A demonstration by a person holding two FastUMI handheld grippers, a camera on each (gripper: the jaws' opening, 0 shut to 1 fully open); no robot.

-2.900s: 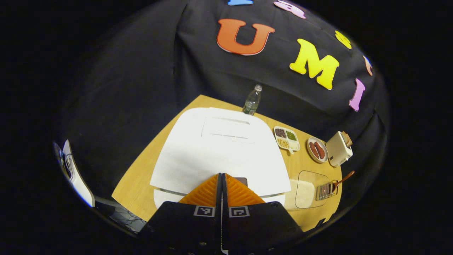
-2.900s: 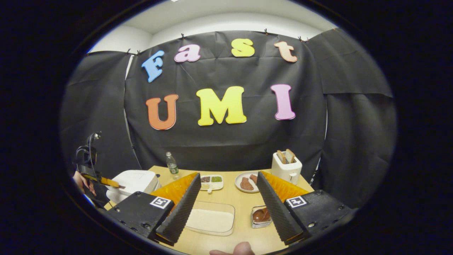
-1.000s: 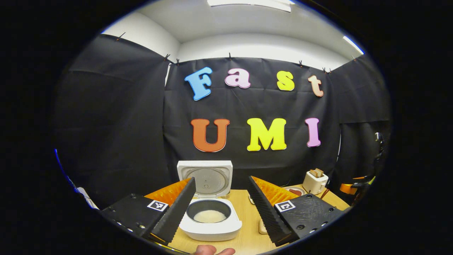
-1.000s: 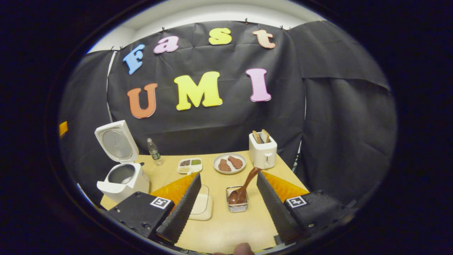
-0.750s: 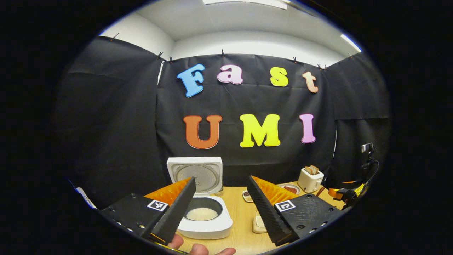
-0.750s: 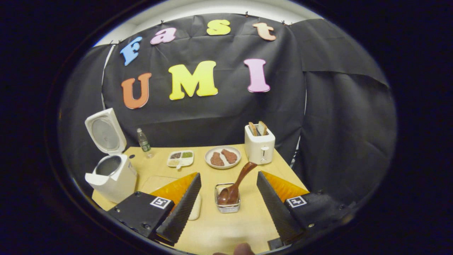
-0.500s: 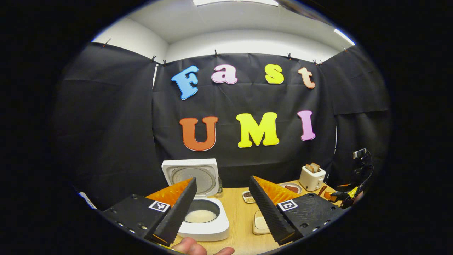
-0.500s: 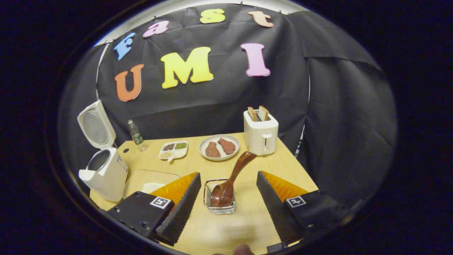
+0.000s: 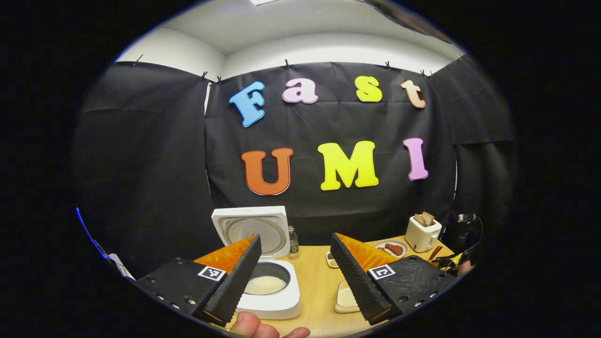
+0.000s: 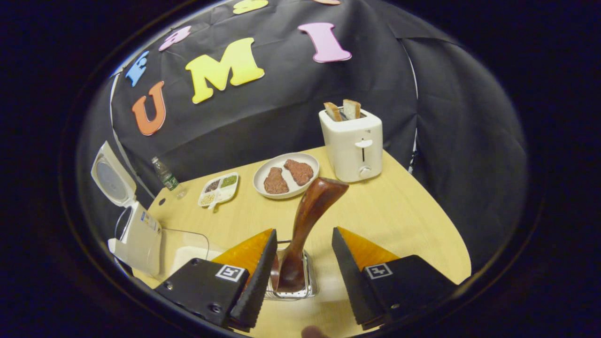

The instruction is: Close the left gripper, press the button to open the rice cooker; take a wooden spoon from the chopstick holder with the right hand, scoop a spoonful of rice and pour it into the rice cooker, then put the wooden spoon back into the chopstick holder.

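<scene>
Wooden spoon [image 10: 307,220] stands tilted in chopstick holder [image 10: 307,287], handle between my right gripper [image 10: 303,260] fingers, spread, not touching. Rice cooker [image 9: 263,277] lid up; left gripper [image 9: 293,274] spread, idle. Step: spoon pickup. Next, I judge: squeeze handle, lift clear.

Black cloth wall [image 9: 155,155], white ceiling [image 9: 300,28] above, light wooden table [image 10: 399,206] below.

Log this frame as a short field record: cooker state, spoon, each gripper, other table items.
rice cooker: lid up, rice in the pot
wooden spoon: in chopstick holder, handle leaning up between the fingers
right gripper: open, straddling the spoon, not gripping
left gripper: open, holding nothing
others: toaster with bread, plate, bottle
</scene>
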